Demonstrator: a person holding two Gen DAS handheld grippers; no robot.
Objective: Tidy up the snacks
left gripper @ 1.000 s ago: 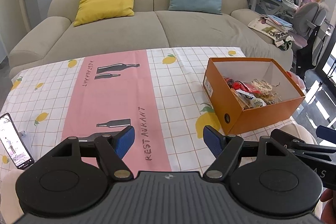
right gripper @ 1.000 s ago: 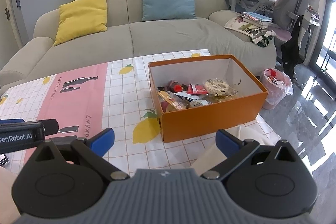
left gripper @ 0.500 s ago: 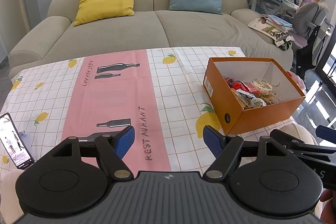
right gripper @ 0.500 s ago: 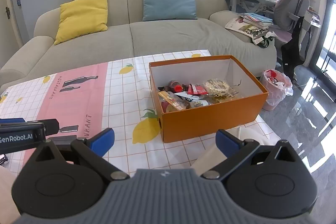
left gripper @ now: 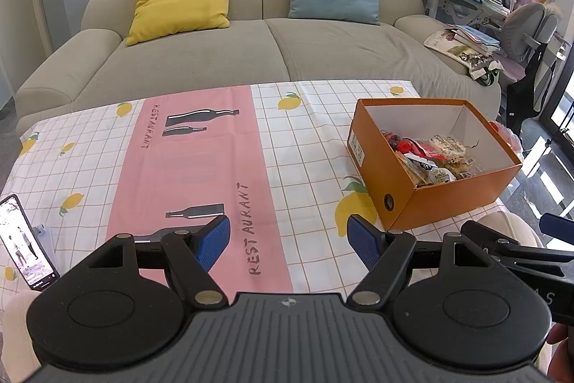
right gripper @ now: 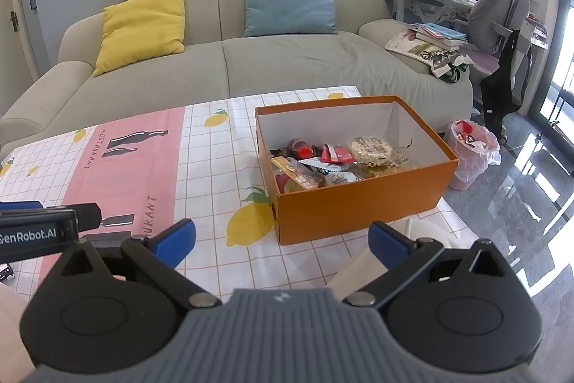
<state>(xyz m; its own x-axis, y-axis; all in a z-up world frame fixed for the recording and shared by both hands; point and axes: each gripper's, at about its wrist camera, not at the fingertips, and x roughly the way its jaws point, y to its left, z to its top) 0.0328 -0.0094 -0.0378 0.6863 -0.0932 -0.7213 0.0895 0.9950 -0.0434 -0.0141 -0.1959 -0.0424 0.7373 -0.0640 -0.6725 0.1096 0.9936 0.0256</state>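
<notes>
While both grippers hung low over the near edge of the table, the snacks (right gripper: 333, 164) lay piled in the nearer half of an orange box (right gripper: 362, 207), open at the top, its white far end bare. Seen from the right wrist, the box stood ahead of the right gripper (right gripper: 281, 239) and slightly to its right, well beyond the blue fingertips (right gripper: 175, 237); the jaws were spread wide and held nothing. Seen from the left wrist, the same box (left gripper: 452, 200) sat ahead and far to the right of the left gripper (left gripper: 288, 241), whose jaws were likewise wide apart and empty above the tablecloth (left gripper: 201, 167). That cloth bore a white grid with lemons and a pink band printed with bottles. A phone (left gripper: 25, 246) with a lit screen leaned upright at the left gripper's far left, near the table's edge. Beyond the table stood a beige sofa (right gripper: 287, 67) carrying a yellow cushion (right gripper: 141, 27) and a blue cushion (right gripper: 288, 0). To the right gripper's right, past the box, a bin with a pink liner (right gripper: 470, 153) stood on the floor.
</notes>
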